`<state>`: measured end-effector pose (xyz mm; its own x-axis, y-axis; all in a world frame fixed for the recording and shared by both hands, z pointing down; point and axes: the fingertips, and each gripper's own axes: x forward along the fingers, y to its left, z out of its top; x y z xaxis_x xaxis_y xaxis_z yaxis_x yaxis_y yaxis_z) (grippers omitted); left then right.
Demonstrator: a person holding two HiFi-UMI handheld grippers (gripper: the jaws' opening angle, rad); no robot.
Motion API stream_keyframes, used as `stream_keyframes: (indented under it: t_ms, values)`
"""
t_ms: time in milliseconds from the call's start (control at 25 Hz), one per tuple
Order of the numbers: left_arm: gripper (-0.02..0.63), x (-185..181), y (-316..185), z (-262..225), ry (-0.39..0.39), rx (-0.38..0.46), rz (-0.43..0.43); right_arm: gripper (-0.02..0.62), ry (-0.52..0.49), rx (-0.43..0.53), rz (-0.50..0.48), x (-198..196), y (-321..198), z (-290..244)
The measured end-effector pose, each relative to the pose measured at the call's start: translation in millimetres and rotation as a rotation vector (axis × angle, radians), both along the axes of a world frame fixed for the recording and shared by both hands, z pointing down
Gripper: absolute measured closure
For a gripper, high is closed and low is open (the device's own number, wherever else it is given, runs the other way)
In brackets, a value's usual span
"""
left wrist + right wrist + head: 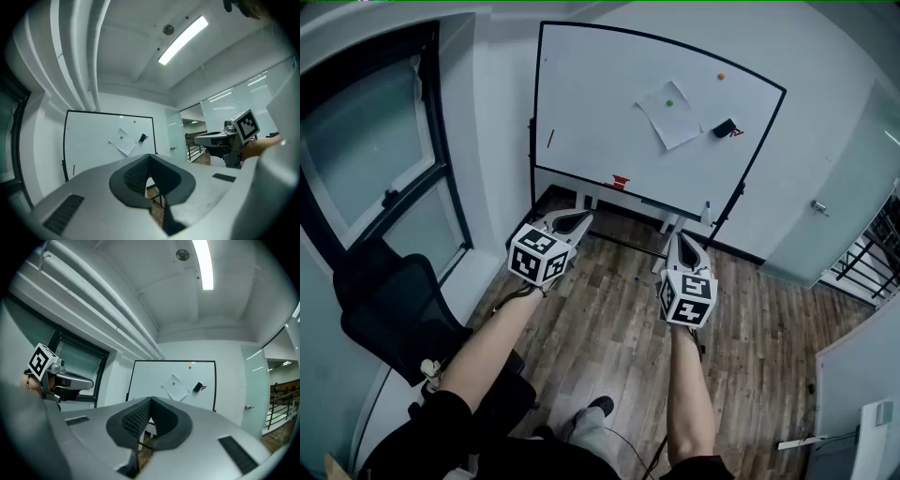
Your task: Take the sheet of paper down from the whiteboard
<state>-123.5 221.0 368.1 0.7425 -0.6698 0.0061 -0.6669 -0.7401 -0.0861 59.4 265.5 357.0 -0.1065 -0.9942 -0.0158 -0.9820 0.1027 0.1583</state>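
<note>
Sheet of paper (668,113) hung tilted on whiteboard (591,103) at 12 o'clock, under green magnet (669,102). Likely light, limp, tearable; best pinched at lower corner. Left hand-held gripper (580,218) and right hand-held gripper (677,237) were closed, empty.

White paper (672,120) with a green magnet (669,103) on a white, black-framed whiteboard (600,94). Orange magnet (721,76), black eraser (724,127). Brown plank floor (609,328). Left gripper (584,217) and right gripper (674,236) are grey, with black-and-white square markers (542,253).
</note>
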Motion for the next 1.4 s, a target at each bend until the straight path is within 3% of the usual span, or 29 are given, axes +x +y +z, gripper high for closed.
stream_keyframes:
  t_ms: [320,680,960,1400]
  values:
    - [0.586,31,-72,-5,-0.001,0.006,-0.023,0.572,0.026,0.036,0.011,33,-74,-10]
    - [0.586,90,-156,-23,-0.004,0.027,-0.054,0.571,0.042,0.048,-0.009,91,-165,-26]
    - [0.586,131,-191,-32,0.001,0.045,-0.063,0.571,0.034,0.052,-0.035,125,-208,-26]
    - [0.585,165,-231,-34,-0.008,0.058,-0.040,0.571,0.017,0.039,-0.046,141,-252,-16]
